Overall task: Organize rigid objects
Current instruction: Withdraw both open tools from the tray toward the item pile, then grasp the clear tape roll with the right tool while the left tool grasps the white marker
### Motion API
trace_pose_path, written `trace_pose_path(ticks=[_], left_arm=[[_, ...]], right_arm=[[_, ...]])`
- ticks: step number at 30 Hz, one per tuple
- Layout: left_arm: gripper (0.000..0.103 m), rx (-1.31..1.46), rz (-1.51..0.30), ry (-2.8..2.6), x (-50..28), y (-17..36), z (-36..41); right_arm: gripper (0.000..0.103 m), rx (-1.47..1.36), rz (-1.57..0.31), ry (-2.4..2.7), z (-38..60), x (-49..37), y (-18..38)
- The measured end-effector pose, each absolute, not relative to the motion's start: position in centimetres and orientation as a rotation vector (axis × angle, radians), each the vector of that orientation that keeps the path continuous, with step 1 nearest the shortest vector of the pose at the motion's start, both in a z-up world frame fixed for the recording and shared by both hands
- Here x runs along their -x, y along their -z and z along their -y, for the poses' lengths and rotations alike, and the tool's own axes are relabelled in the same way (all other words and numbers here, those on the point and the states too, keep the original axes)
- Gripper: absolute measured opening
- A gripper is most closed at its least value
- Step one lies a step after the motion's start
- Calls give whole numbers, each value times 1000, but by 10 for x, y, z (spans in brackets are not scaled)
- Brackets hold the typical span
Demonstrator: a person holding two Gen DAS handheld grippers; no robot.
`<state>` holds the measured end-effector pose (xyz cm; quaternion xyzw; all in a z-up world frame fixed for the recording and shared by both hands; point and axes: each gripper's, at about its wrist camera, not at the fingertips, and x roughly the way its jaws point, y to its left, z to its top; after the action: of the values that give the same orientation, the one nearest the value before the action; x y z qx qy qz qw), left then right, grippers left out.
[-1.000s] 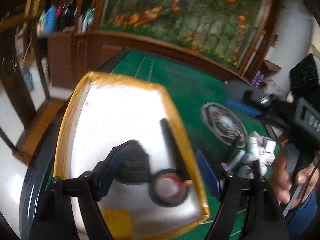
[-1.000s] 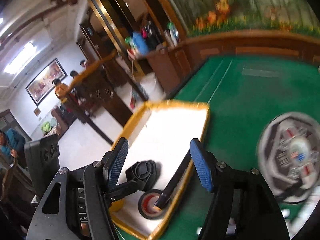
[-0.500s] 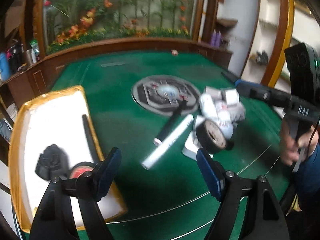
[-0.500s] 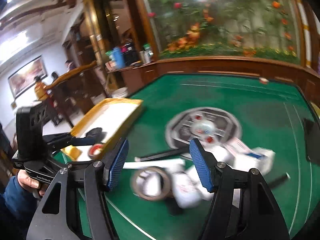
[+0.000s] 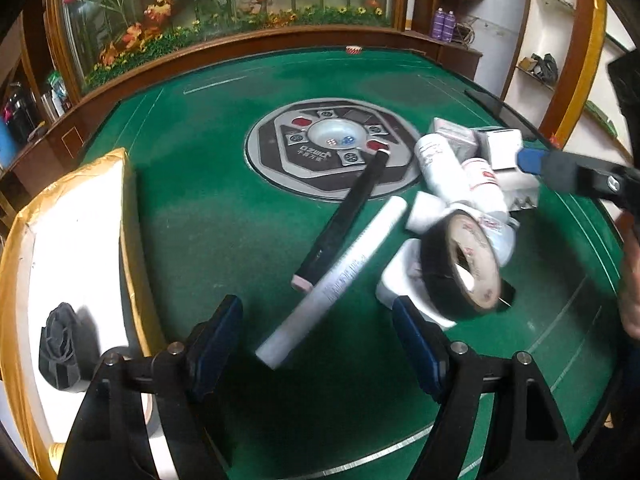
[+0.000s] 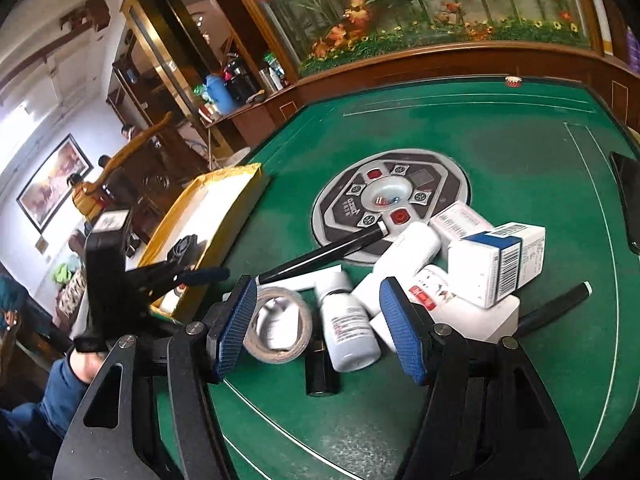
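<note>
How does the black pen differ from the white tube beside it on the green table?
The black pen is dark and slimmer; the white tube is pale, thicker and printed with small text. The pen's far end lies on the round grey centre panel; the tube lies wholly on the felt. Both lie flat, side by side, slanted the same way.

Bare green felt table (image 5: 208, 208) lies open at centre-left; a heap of white plastic bottles and cartons (image 5: 472, 176) crowds the right, a gold-rimmed white tray (image 5: 72, 216) the left edge.
</note>
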<state>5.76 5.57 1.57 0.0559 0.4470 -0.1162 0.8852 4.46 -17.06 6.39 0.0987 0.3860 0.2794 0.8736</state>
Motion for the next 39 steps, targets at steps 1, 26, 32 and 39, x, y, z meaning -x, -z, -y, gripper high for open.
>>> trace_pose_path(ticks=[1,26,32,39], left_arm=[[60,-110,-937,240,-61,-12,-56],[42,-81,-1001,231,-36,-13,-37],[77,-120,-973,233,-44,-4,-34],[13,-96,-936,231,-38,-9,-34]], right_arm=[[65,-213,-809,-586,170,-44,-63],[65,133,-760,-673,105,-24,-45],[65,173,-807,-677,90,-32,-29],[59,40,-798,-681,113,-33,-38]])
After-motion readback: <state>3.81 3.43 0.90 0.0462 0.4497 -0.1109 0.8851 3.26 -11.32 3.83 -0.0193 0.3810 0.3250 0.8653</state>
